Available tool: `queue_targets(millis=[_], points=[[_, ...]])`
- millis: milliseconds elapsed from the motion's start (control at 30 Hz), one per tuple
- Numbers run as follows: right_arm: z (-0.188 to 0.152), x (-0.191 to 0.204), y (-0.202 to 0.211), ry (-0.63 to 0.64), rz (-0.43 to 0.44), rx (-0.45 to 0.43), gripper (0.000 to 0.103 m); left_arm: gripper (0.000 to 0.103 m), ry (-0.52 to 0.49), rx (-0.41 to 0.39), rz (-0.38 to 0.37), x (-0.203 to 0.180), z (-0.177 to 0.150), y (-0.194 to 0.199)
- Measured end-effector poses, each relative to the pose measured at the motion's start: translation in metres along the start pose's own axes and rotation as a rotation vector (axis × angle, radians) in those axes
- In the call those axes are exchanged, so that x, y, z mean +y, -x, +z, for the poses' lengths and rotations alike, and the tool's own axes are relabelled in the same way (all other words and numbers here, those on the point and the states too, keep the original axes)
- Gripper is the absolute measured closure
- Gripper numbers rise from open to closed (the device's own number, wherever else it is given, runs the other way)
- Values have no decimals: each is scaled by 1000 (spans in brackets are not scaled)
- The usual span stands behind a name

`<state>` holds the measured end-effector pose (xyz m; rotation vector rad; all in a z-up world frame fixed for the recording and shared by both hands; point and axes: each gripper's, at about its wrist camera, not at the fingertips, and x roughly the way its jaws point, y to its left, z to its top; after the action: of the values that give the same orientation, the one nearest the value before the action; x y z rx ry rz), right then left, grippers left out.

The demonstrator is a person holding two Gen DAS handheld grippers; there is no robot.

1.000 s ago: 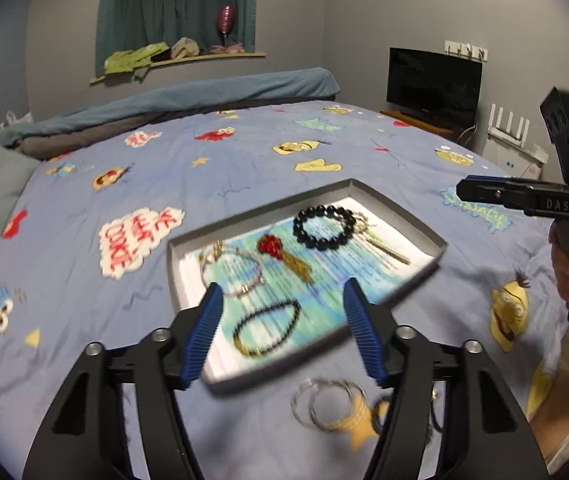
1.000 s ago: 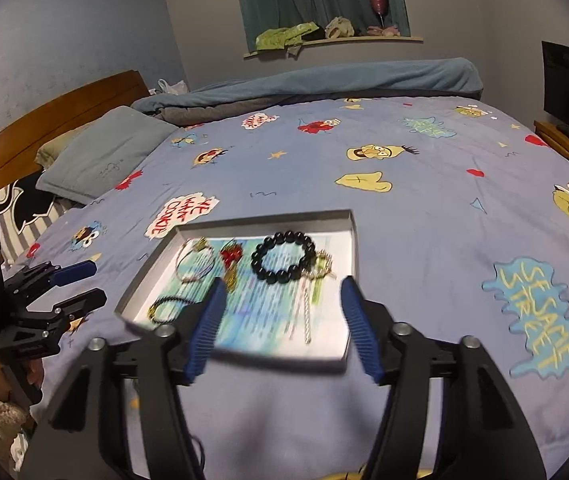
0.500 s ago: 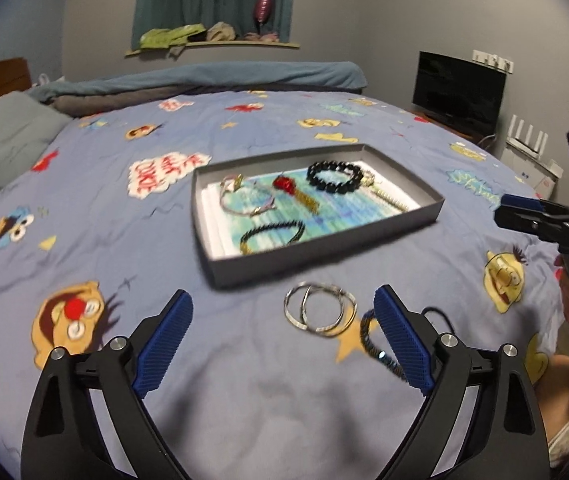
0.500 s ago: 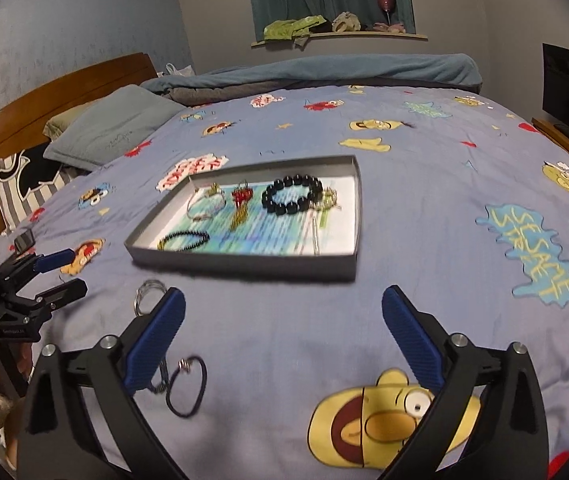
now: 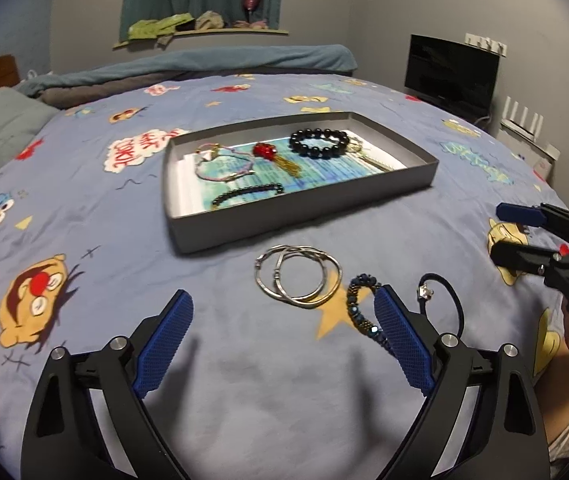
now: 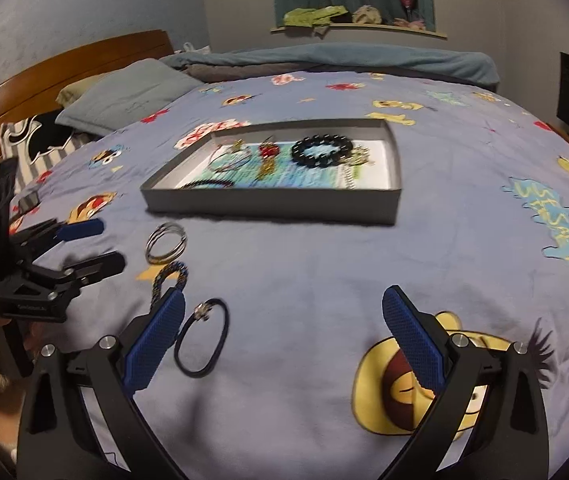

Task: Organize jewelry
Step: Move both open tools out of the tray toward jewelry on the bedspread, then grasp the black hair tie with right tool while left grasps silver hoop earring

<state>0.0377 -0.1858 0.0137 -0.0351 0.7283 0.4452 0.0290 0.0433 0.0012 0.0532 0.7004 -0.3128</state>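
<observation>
Both grippers lowered to the loose jewelry

My left fingers point(image 5: 280, 344) and right fingers point(image 6: 282, 342), just spread wide and empty, now hover near silver bangles point(image 5: 298, 276) on the bed, ready for the far grey tray point(image 5: 304, 222).

We see a blue bedspread point(image 5: 244, 360) printed with yellow and red cartoon faces. At centre frame, our grey tray point(image 5: 284, 220) holds black beads point(image 5: 318, 144) and a red charm point(image 5: 265, 151).

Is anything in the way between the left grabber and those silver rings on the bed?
Nothing visible is. The left hand-held gripper is open and empty, and only bare bedspread lies between it and the silver rings. The blue beaded bracelet lies off to the right, beside one finger.
</observation>
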Motion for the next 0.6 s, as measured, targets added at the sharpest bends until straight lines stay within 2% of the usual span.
queue_targets(millis=[100,167,200,267,333,467,600], points=[[-7,3,-6,15,16,24,10,16,-25,7,6,-4,-1,-4],[-10,6,-11,24,27,46,25,17,-23,16,2,-4,-1,-7],[-11,8,-14,29,40,60,26,18,-21,18,4,-4,-1,-8],[-14,14,-17,44,68,79,39,22,-18,20,1,-3,-1,-10],[-16,20,-20,63,83,89,45,26,-16,25,-11,-3,-1,-12],[-19,28,-27,84,92,115,64,35,-22,39,-38,-5,3,-20],[-21,27,-32,73,101,133,67,36,-36,27,-53,-9,8,-25]])
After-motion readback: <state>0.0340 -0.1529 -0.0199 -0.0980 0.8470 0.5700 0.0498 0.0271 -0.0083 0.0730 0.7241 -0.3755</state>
